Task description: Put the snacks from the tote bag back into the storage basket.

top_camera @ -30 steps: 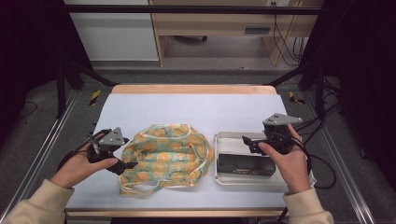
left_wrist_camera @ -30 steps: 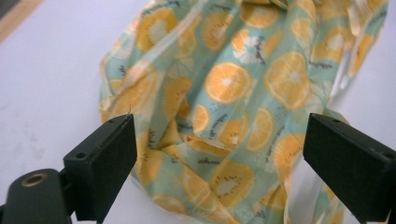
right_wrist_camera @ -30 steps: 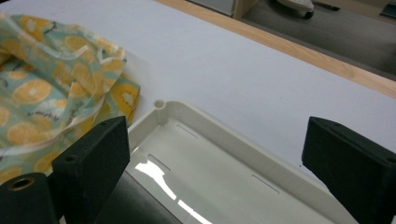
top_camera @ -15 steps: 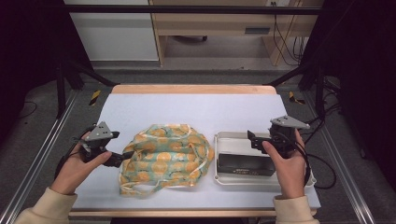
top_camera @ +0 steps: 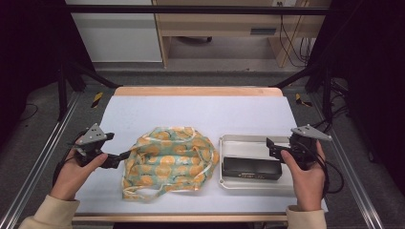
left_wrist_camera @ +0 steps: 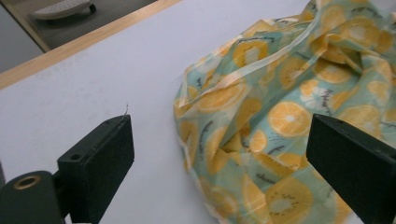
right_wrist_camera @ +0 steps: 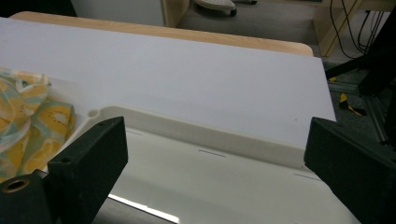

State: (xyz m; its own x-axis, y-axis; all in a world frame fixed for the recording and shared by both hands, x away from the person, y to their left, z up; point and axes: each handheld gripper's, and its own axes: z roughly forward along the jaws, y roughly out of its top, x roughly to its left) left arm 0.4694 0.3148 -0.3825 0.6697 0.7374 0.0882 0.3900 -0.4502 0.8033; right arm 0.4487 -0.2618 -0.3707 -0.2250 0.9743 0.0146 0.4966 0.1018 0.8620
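1. Table (top_camera: pixel 200 107): pale top with a wooden far edge, set between 2 metal rails. It carries the 2 items listed next.

2. Cloth bag (top_camera: pixel 167 160): teal fabric printed with orange slices, cream trim, lying crumpled and flat left of centre on the table. In your left gripper view the same bag (left_wrist_camera: pixel 280 116) fills the right half, its near edge bunched in folds. Its right side lies just beside the tray, and in your right gripper view a corner of the bag (right_wrist_camera: pixel 28 126) sits against the tray's rounded corner.

3. Tray (top_camera: pixel 248 142): white, shallow, rectangular, right of centre. Your right gripper view looks across its far wall (right_wrist_camera: pixel 210 135) and its glossy floor.

4. Black box (top_camera: pixel 251 168): long, low and dark, lying lengthwise in the tray's near half.

5. Left gripper (top_camera: pixel 125 155): in your left hand (top_camera: pixel 71 174) at the table's left edge, pointing right at the bag. Its 2 jaws stand wide apart with nothing between them; 1 jaw is over bare table, the other over the bag's near edge.

6. Right gripper (top_camera: pixel 270 148): in your right hand (top_camera: pixel 305 176) at the tray's right end, pointing left. Its 2 jaws also stand wide apart and empty, over the tray.
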